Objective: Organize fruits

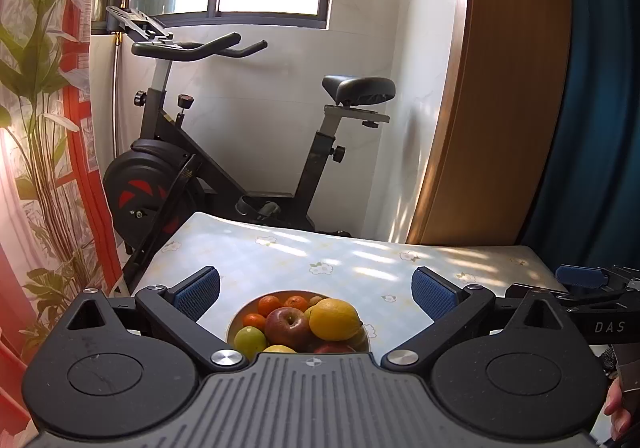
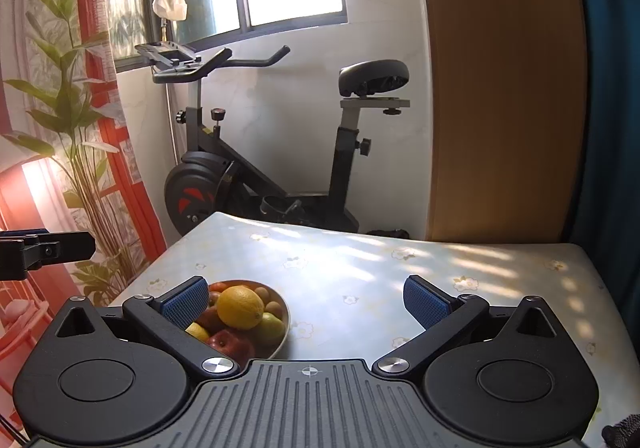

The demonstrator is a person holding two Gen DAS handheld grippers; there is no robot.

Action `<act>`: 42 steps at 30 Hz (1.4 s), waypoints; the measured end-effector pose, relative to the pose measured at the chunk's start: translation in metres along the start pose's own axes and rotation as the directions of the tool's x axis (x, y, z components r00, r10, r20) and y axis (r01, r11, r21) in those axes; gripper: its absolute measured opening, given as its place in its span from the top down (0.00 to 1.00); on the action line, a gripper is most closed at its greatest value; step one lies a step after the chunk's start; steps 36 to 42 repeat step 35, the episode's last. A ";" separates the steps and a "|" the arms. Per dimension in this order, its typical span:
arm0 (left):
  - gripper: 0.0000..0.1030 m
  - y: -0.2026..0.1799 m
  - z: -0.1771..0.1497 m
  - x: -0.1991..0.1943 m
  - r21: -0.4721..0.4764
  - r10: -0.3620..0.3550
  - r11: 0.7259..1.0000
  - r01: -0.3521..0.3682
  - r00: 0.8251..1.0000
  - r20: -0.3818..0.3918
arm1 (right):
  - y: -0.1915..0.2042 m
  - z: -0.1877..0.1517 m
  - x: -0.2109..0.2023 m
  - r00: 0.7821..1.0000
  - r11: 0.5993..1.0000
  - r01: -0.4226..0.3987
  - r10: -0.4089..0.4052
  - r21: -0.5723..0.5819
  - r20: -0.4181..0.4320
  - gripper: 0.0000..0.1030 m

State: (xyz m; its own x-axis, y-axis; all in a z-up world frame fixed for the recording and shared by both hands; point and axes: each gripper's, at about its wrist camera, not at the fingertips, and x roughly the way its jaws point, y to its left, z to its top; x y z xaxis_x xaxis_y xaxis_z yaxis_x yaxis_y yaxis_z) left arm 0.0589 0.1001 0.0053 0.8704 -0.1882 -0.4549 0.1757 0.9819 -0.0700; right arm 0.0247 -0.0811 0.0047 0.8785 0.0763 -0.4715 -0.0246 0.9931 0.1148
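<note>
With both the left gripper [image 1: 316, 290] and right gripper [image 2: 306, 298] spread wide and empty, I'd lower slowly onto the top lemon [image 1: 335, 319] in the bowl [image 1: 240, 314].

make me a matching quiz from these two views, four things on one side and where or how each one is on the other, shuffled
Things:
1. large yellow citrus
2. red apple
3. left claw
4. exercise bike

Places or states:
A. on the floor beyond the table's far edge, under the window
B. open, nothing held, lined up over the bowl
C. on top of the pile, the highest fruit
D. in the middle of the bowl, left of the big yellow fruit in the left wrist view

Pairs: 1-C, 2-D, 3-B, 4-A
</note>
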 end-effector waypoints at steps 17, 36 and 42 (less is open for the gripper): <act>0.00 0.002 0.002 0.001 0.013 -0.004 1.000 0.004 1.000 -0.010 | -0.001 0.000 0.001 1.000 1.000 0.005 -0.005 -0.001 0.003 0.00; 0.00 0.004 0.002 0.002 0.025 -0.012 1.000 0.012 1.000 -0.014 | 0.000 -0.001 0.000 1.000 1.000 0.004 -0.004 0.000 0.002 0.00; 0.00 0.004 0.002 0.002 0.025 -0.012 1.000 0.012 1.000 -0.014 | 0.000 -0.001 0.000 1.000 1.000 0.004 -0.004 0.000 0.002 0.00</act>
